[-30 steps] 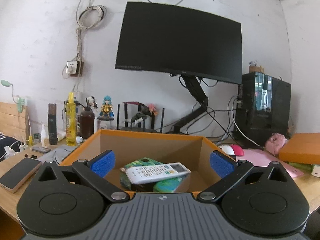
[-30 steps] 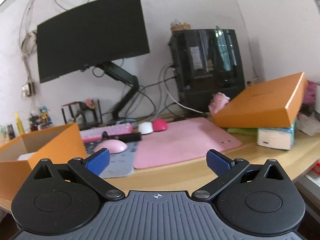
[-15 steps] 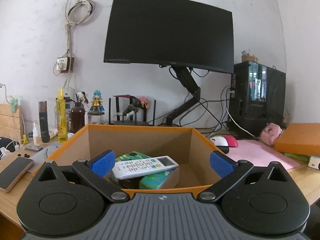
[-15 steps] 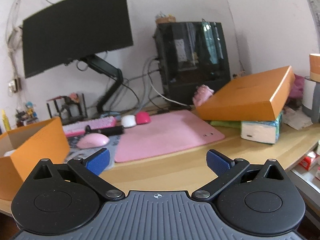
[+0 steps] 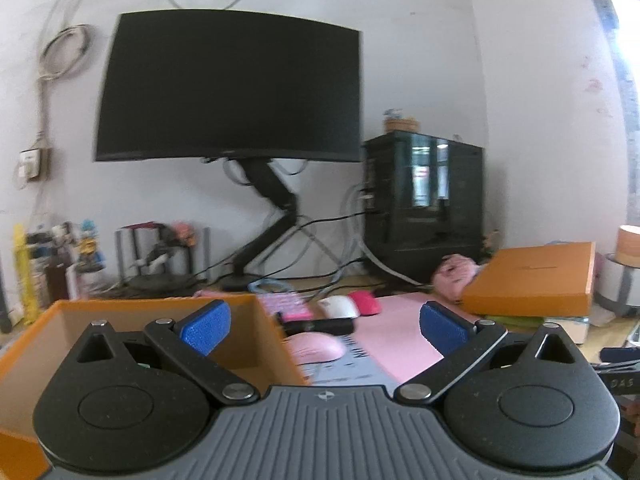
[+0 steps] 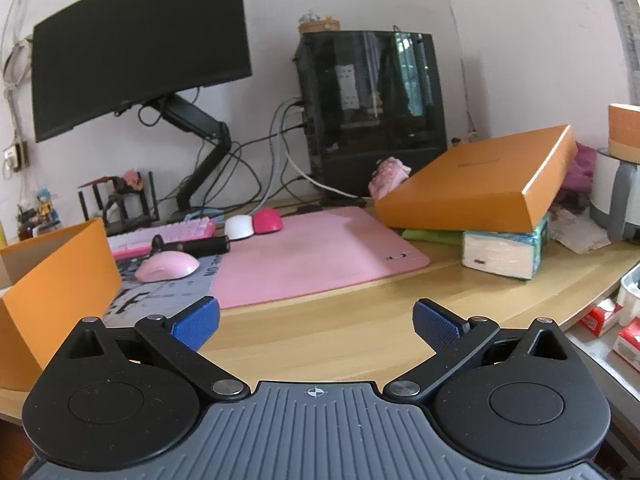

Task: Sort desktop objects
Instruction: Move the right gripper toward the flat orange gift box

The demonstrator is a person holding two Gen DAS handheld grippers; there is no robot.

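An open orange cardboard box [image 5: 260, 344] stands at the lower left of the left wrist view; its contents are hidden behind my left gripper [image 5: 324, 330], which is open and empty above the box's right wall. The box also shows at the left of the right wrist view [image 6: 60, 276]. My right gripper [image 6: 316, 318] is open and empty above the bare wooden desk. On the desk lie a pale pink mouse [image 6: 168, 266], a black cylindrical object [image 6: 192, 245], a white mouse [image 6: 239, 227], a magenta mouse [image 6: 269, 221] and a pink keyboard [image 6: 160, 236].
A pink desk mat [image 6: 312, 256] lies mid-desk. A closed orange box [image 6: 480, 188] rests tilted on a thick book [image 6: 504, 250] at the right. A monitor [image 6: 136, 48] on an arm, a black PC case [image 6: 372, 112] and figurines [image 6: 44, 208] line the back wall.
My left gripper has swung to the right, so the box slid to the lower left and its remote and contents went out of sight. My right gripper shifted slightly. Both stay open.
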